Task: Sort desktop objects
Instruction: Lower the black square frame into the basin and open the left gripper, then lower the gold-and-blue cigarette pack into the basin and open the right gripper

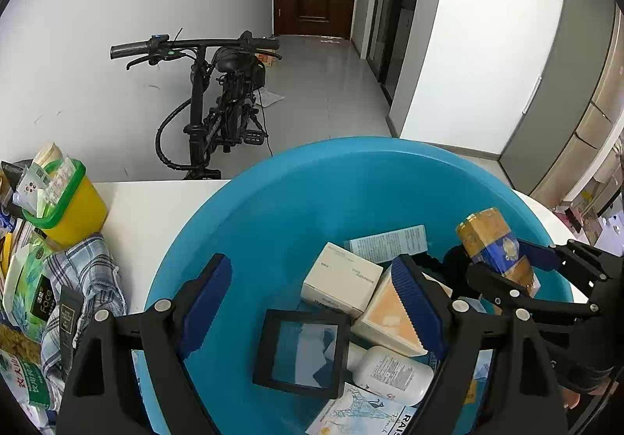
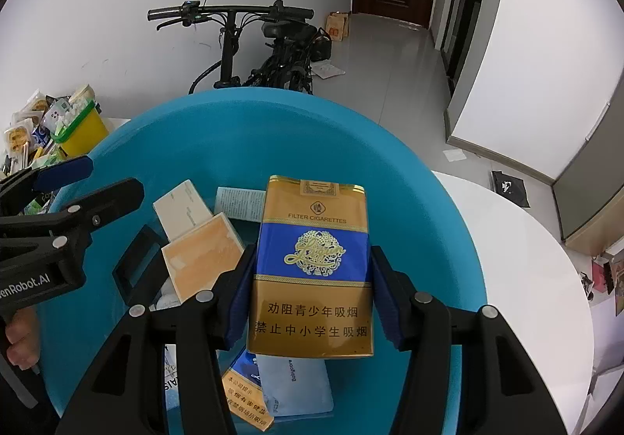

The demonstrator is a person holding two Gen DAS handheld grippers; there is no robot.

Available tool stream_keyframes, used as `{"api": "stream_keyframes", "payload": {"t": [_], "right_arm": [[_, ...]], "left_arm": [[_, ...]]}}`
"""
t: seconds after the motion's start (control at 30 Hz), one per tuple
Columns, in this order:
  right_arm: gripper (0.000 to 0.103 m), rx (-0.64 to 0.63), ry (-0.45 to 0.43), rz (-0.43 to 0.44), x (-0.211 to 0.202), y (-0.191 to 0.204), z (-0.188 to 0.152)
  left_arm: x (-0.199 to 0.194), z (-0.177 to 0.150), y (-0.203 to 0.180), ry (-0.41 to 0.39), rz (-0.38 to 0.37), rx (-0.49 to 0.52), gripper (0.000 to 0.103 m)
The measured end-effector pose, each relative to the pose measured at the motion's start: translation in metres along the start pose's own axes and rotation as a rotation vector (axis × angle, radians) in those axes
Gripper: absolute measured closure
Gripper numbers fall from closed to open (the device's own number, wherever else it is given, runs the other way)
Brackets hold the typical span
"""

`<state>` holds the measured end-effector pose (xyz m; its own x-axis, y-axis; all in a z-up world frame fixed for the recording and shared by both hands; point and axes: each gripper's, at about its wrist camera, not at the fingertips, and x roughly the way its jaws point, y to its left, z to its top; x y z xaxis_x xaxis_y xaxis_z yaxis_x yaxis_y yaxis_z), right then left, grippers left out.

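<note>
Right gripper (image 2: 312, 302) clamped on a cigarette pack (image 2: 312, 267) above a blue basin (image 2: 234, 138), left gripper (image 1: 312, 318) fingers apart over boxes (image 1: 341, 279), yellow bin (image 1: 74, 209) and bicycle (image 1: 210, 99) beyond the white worktop (image 1: 156, 224).

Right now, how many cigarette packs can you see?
2. One gold-and-blue cigarette pack is clamped in the right claw above the blue basin; a second pack lies in the basin beneath it. Others may be hidden under the boxes.
</note>
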<state>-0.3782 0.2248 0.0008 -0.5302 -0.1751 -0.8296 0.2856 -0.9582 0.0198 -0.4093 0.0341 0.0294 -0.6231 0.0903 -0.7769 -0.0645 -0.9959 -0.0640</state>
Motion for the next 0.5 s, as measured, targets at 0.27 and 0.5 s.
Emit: {"api": "stream_keyframes", "payload": {"t": [0.27,0.5], "right_arm": [[0.048,-0.003,0.002,-0.013,-0.0006,-0.0006,-0.0006],[0.041,0.001,0.001,-0.013,-0.0018,-0.0020,-0.0012]], "left_arm": [[-0.0014,-0.0009,0.0015,0.000,-0.003,-0.009,0.017],[-0.0031,-0.0015,-0.0020,-0.004,-0.010,0.005,0.017]]}}
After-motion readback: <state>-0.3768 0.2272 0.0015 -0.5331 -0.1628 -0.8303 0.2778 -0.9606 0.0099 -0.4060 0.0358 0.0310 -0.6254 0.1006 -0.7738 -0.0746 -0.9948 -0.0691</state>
